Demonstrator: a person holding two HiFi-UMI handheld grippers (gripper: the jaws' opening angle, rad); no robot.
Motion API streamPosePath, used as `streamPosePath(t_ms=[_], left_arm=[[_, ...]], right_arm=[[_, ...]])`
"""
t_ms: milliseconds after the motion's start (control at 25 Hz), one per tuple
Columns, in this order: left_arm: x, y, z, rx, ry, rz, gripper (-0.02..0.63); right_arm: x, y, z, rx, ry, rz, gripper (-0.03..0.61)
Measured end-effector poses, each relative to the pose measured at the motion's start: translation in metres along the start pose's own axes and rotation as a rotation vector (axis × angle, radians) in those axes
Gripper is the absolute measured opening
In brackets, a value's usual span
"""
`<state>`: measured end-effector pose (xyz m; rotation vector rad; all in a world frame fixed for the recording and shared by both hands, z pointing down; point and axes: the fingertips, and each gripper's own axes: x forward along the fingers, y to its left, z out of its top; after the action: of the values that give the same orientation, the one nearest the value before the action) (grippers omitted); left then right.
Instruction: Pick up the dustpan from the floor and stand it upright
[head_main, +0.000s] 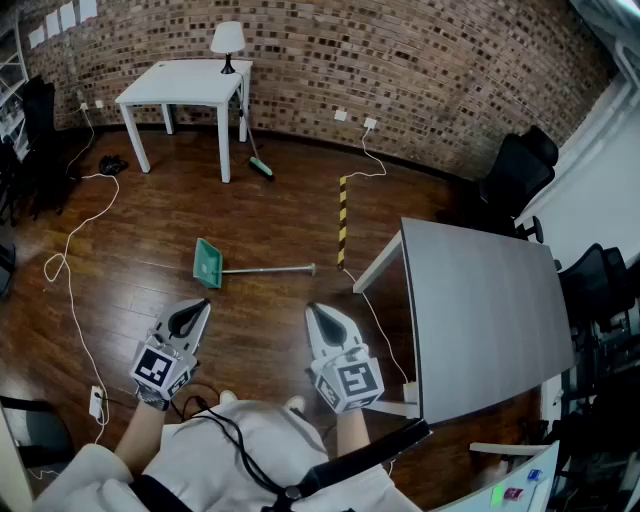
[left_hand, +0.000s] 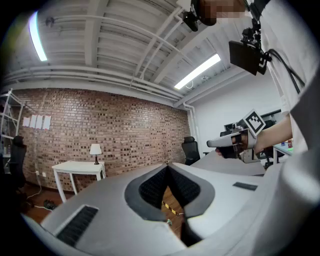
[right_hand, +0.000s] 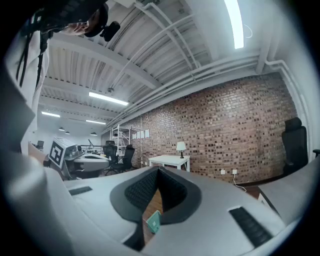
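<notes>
A green dustpan (head_main: 208, 263) with a long grey handle (head_main: 268, 270) lies flat on the wood floor ahead of me. My left gripper (head_main: 200, 309) is held level near my body, below and slightly left of the pan, its tips together and nothing held. Below the handle's right end, my right gripper (head_main: 314, 313) is also shut and empty. In the right gripper view a bit of the green dustpan (right_hand: 153, 221) shows through the gap behind the shut jaws of the right gripper (right_hand: 158, 170). The left gripper (left_hand: 168, 166) sees only floor through its gap.
A grey table (head_main: 480, 310) stands close on my right. A white table (head_main: 185, 85) with a lamp (head_main: 228, 42) is at the brick wall, a green broom (head_main: 258, 165) leaning by it. A white cable (head_main: 75, 250) trails on the floor at left. A yellow-black strip (head_main: 342, 220) lies near the handle.
</notes>
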<state>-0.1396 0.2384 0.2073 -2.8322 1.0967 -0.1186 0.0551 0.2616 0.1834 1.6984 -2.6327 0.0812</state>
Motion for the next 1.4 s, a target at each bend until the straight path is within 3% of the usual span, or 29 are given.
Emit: streamPosePath(t_ms=[320, 560, 800, 960, 1160, 1400], left_arm=[[-0.028, 0.038, -0.019, -0.019, 0.024, -0.006, -0.008], [-0.01, 0.064, -0.032, -0.027, 0.047, 0.001, -0.008], [0.053, 0.09, -0.051, -0.037, 0.083, 0.034, -0.008], [0.119, 0.119, -0.06, -0.047, 0.115, 0.078, -0.008], [0.212, 0.168, -0.031, -0.017, 0.091, 0.194, -0.008], [0.271, 0.213, -0.016, 0.042, 0.103, 0.241, -0.008]], right_arm=[[0.011, 0.018, -0.005, 0.014, 0.016, -0.077, 0.0], [0.036, 0.009, -0.015, 0.008, 0.055, -0.072, 0.0], [0.097, -0.049, -0.026, -0.001, 0.064, -0.024, 0.0], [0.15, -0.112, -0.028, -0.006, 0.053, 0.018, 0.0], [0.215, -0.196, 0.001, -0.08, 0.037, 0.11, 0.0], [0.271, -0.27, 0.026, -0.049, -0.002, 0.047, 0.0]])
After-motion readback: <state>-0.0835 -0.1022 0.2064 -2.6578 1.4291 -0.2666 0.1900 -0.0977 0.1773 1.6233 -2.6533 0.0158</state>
